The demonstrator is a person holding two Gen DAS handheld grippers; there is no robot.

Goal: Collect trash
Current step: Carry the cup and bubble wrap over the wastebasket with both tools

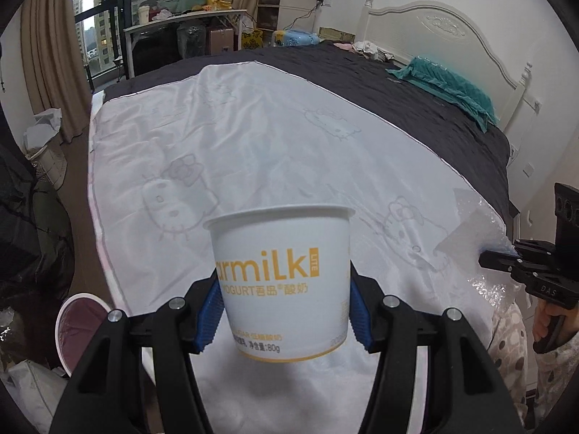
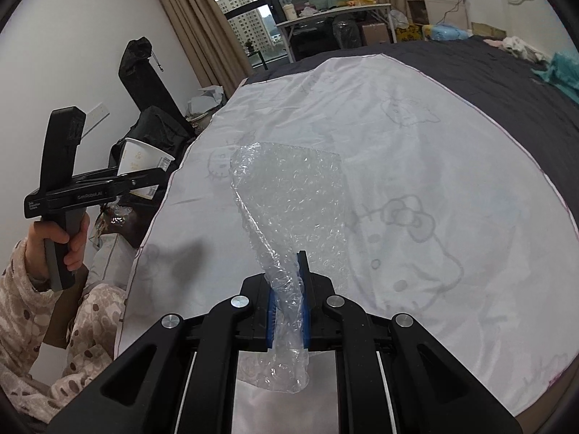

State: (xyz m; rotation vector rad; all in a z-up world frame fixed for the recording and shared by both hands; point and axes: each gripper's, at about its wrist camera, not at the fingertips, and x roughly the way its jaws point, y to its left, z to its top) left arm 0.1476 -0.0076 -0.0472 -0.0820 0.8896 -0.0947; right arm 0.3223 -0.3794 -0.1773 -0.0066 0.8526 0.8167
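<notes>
- Left wrist view: the left gripper (image 1: 286, 311) is closed on a white yogurt cup (image 1: 280, 282), its blue pads (image 1: 210, 316) pressing the lower wall on both sides; the cup stands upright, rim up, held above the white printed sheet (image 1: 253, 152) that covers the near part of the bed (image 1: 416, 108)
- Same view, near left: a round bin with a pink liner (image 1: 77, 329) sits on the floor just beside the bed's edge, judged the likely drop point; the cup should stay upright and the squeeze moderate, since thin walls may buckle or slip under a harder pinch
- Same view, right edge: the right gripper (image 1: 506, 258) shows at the side with bubble wrap (image 1: 481, 231) trailing from it onto the sheet
- Right wrist view: the right gripper (image 2: 287, 311) is shut tight on a bunched neck of the bubble wrap (image 2: 289, 199), the rest fanning out far from the jaws over the sheet; whether the far end rests on the cloth or hangs clear of it cannot be told
- Same view, left: a hand (image 2: 67, 242) in a spotted sleeve holds the left gripper (image 2: 144, 177) with the cup (image 2: 143, 162) out past the bed's left edge
- Judgement: lift the wrap clear before swinging left, so the loose sheet neither drags the cloth nor brushes the cup
</notes>
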